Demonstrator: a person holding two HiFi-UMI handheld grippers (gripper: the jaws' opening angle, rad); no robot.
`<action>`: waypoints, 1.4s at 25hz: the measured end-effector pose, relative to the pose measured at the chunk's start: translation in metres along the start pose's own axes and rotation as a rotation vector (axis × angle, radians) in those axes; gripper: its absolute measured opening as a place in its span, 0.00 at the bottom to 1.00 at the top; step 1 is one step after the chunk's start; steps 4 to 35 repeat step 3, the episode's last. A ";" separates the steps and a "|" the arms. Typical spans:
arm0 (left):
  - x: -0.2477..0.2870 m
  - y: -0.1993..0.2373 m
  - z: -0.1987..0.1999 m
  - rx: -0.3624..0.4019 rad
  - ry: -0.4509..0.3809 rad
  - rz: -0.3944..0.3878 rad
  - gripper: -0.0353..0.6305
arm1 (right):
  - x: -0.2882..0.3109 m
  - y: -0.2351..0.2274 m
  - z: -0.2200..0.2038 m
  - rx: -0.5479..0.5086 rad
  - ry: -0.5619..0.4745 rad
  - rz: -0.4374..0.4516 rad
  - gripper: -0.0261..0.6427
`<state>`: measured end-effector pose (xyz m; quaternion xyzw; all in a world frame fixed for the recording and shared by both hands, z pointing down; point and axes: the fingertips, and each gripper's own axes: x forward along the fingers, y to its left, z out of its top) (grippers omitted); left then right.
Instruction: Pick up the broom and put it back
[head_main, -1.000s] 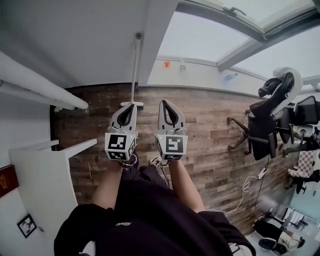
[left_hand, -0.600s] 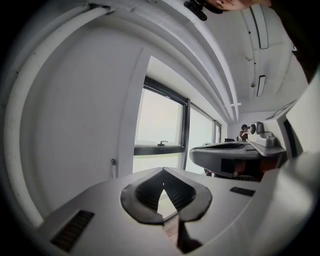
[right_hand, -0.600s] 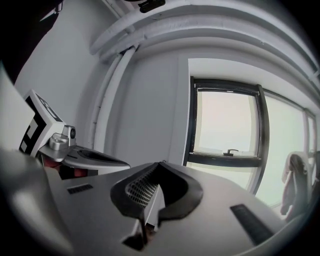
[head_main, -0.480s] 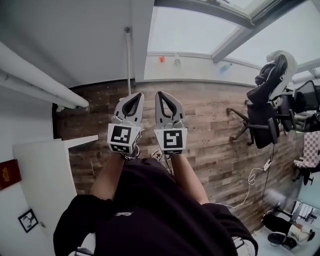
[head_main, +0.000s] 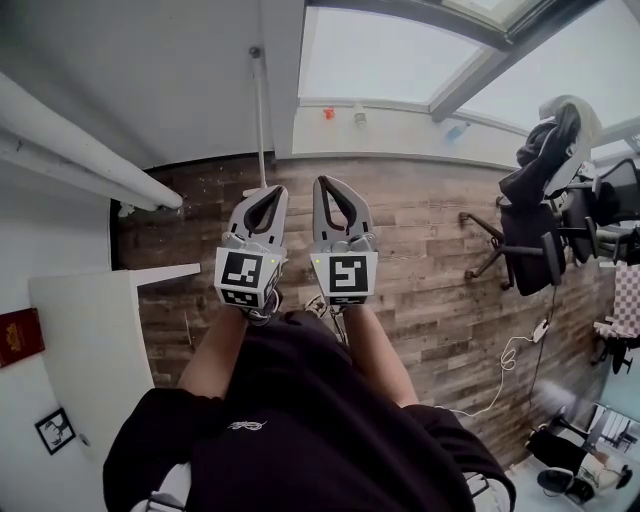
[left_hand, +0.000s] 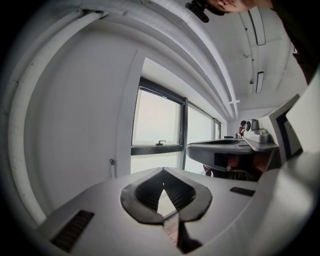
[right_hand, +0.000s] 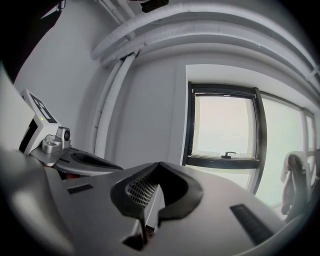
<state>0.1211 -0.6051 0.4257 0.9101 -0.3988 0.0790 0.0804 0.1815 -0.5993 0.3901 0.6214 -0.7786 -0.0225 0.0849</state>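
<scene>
A thin white broom pole (head_main: 261, 115) stands against the white wall in the corner, straight ahead of my left gripper (head_main: 272, 190), which hides the pole's foot. My right gripper (head_main: 325, 182) is held beside the left one, a little apart from it. Both are raised over the wooden floor (head_main: 430, 260) and point at the wall. In the left gripper view the jaws (left_hand: 163, 172) meet at the tips with nothing between them. In the right gripper view the jaws (right_hand: 159, 164) are also shut and empty. Neither gripper touches the broom.
White pipes (head_main: 80, 150) run along the wall at left, above a white panel (head_main: 90, 340). A large window (head_main: 400, 70) is ahead at right. Office chairs (head_main: 540, 230) with a jacket stand at far right, and a white cable (head_main: 510, 355) lies on the floor.
Both grippers have risen and moved forward toward the wall, staying side by side and shut. The left gripper now covers the broom's foot, which showed a second ago.
</scene>
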 end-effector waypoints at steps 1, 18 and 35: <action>0.000 -0.002 -0.001 0.001 0.003 -0.002 0.05 | -0.001 -0.001 0.001 0.005 -0.001 -0.002 0.07; 0.002 -0.006 -0.001 0.005 0.008 -0.008 0.05 | -0.003 -0.004 0.003 0.011 -0.006 -0.005 0.07; 0.002 -0.006 -0.001 0.005 0.008 -0.008 0.05 | -0.003 -0.004 0.003 0.011 -0.006 -0.005 0.07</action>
